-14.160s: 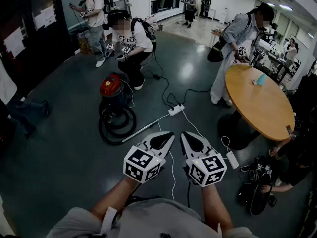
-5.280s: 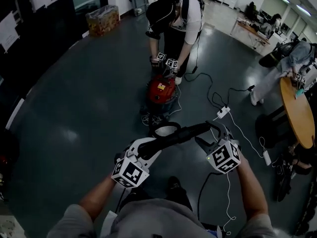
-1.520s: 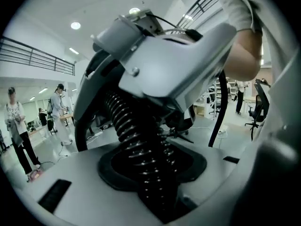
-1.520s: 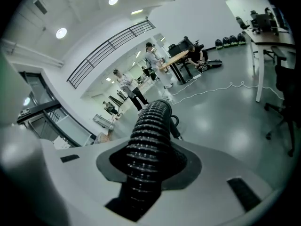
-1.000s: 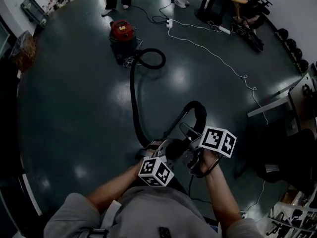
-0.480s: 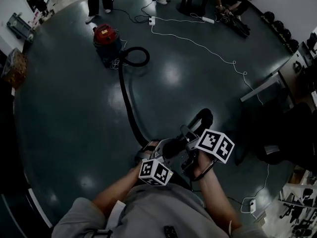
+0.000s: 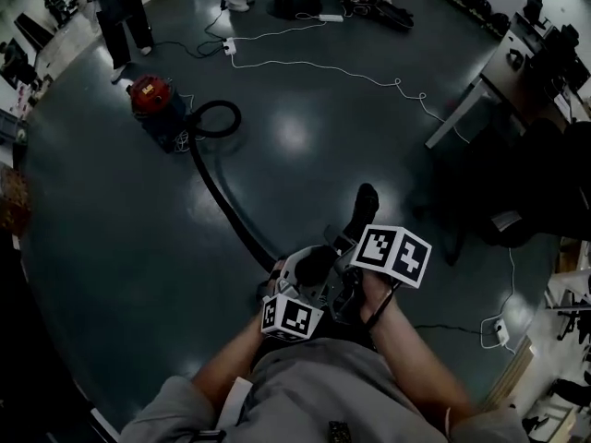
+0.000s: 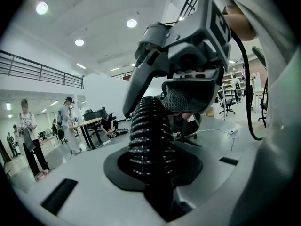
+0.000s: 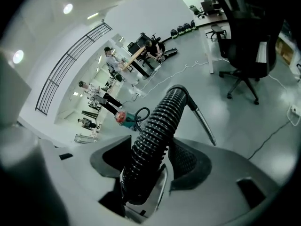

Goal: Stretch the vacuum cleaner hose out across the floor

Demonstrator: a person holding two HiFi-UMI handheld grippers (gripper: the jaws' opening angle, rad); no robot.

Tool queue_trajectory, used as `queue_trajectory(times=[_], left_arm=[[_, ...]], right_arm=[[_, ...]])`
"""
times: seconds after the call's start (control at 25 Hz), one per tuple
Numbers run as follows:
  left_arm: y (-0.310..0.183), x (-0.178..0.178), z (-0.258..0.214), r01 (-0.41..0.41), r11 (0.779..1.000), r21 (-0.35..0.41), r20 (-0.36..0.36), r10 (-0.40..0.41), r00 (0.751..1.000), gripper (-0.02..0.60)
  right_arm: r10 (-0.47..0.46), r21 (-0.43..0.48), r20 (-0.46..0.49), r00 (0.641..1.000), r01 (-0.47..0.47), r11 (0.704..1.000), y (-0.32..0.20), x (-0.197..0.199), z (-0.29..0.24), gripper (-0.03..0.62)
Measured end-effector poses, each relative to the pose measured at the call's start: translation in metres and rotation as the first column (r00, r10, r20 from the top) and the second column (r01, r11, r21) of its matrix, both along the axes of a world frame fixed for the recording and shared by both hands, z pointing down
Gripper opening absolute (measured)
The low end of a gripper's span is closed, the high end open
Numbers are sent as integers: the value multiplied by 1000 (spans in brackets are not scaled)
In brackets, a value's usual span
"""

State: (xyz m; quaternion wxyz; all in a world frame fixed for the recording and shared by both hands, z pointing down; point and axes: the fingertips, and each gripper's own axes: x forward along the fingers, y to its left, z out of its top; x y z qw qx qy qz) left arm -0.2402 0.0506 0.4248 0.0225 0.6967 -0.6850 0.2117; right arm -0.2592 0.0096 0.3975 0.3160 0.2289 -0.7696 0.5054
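Observation:
The red vacuum cleaner (image 7: 152, 98) stands far off at the upper left, also small in the right gripper view (image 9: 121, 117). Its black ribbed hose (image 7: 226, 215) leaves a small loop beside it and runs across the dark floor to my hands. My left gripper (image 7: 294, 280) is shut on the hose (image 8: 149, 135). Just past it, my right gripper (image 7: 346, 264) is shut on the hose (image 9: 151, 142) near its end. The end section arches up and away (image 7: 366, 201) and joins the metal wand (image 9: 203, 120). The right gripper's body (image 8: 188, 46) fills the left gripper view.
A white cable (image 7: 369, 79) with a power strip (image 7: 230, 46) crosses the far floor. People stand at the upper left (image 7: 120, 17). A desk (image 7: 480, 86) and a black office chair (image 9: 247, 41) are on the right. Another white cable and plug (image 7: 499, 329) lie near my right side.
Both grippers have drawn back with the hose, so the vacuum cleaner lies farther off. The hose run on the floor is straighter and the loop by the vacuum smaller. The right gripper has rolled.

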Motion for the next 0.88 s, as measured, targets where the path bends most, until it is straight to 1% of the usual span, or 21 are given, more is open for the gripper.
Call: queue_trajectory(times=[0.16,0.36,0.44,0.56,0.64,0.72,0.8,0.84,0.88], left_arm=[[17,-10,-8,-43,998,36,24,42,999,101],[43,-19,-17,-82,994,78,15,81,997,100],[48,-25,-15,-74,993,92,-8,75,997,100],[52,-44,-9,-27,996,91,-56,32,998,100],[53,-52,-3,-9,998,65,-71,14,997,100],[59,-63,0,22,999,46,-74,-19,997,100],[65,-76,0,42,999,33,-50,-40,998,100],[66,-83,-3,44,999,27,-32,-43,999,100],[67,-87,-7,42,999,21,-16,-42,999,100]], right_arm=[[60,6,5,998,-60,998,19,-2,-10,230],[105,11,-20,994,-105,994,48,-5,-22,230],[109,31,-25,994,-108,994,56,-1,-29,232],[94,82,9,995,-95,992,60,6,-47,230],[54,117,46,997,-59,991,60,7,-56,230],[-42,191,93,995,23,981,61,5,-64,230],[-172,293,170,970,117,949,61,-1,-76,230],[-230,334,197,953,156,930,60,-4,-79,230],[-285,369,206,936,195,909,57,-8,-81,230]])
